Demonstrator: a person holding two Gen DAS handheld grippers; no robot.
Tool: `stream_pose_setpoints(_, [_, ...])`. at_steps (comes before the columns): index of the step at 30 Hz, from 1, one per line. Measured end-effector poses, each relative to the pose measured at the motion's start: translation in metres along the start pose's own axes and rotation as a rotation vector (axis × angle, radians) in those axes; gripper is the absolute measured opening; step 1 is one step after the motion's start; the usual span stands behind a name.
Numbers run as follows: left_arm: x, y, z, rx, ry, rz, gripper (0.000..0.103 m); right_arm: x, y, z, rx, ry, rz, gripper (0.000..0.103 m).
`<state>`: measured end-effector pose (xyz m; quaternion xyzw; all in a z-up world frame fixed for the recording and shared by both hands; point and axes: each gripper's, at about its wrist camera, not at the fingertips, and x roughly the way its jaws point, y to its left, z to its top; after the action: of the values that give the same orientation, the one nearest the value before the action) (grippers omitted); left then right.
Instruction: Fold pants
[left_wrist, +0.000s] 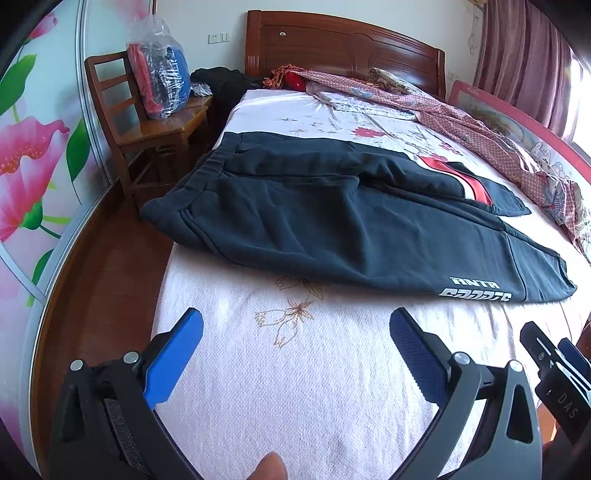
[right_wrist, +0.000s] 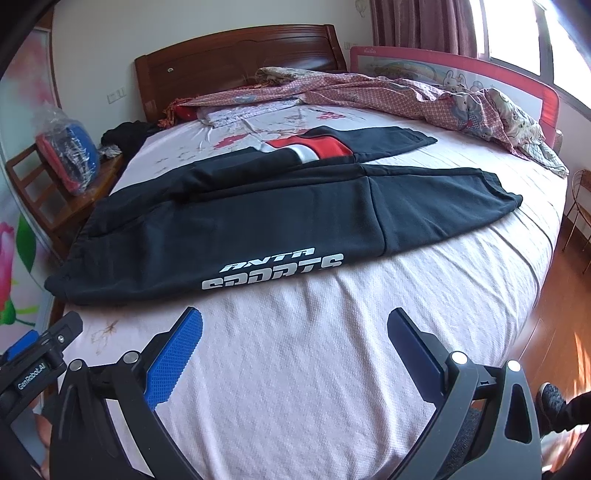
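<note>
Hovering short of the pants, spread flat across the bed: your left gripper and right gripper gape empty. Fabric probably thick, limp fleece; pinch waistband and cuffs.

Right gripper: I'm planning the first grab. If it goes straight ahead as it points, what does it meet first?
Probably the near edge of the black pants, by the white lettering; the open right gripper has only bedsheet before it.
</note>
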<state>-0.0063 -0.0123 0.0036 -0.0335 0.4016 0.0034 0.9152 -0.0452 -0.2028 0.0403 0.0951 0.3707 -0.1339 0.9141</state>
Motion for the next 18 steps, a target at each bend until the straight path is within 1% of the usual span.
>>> stream_pose_setpoints(18, [-0.0012, 0.0038, 0.0022, -0.006, 0.005, -0.009, 0.101, 0.0004, 0.0004, -0.0001, 0.005, 0.001, 0.002, 0.1])
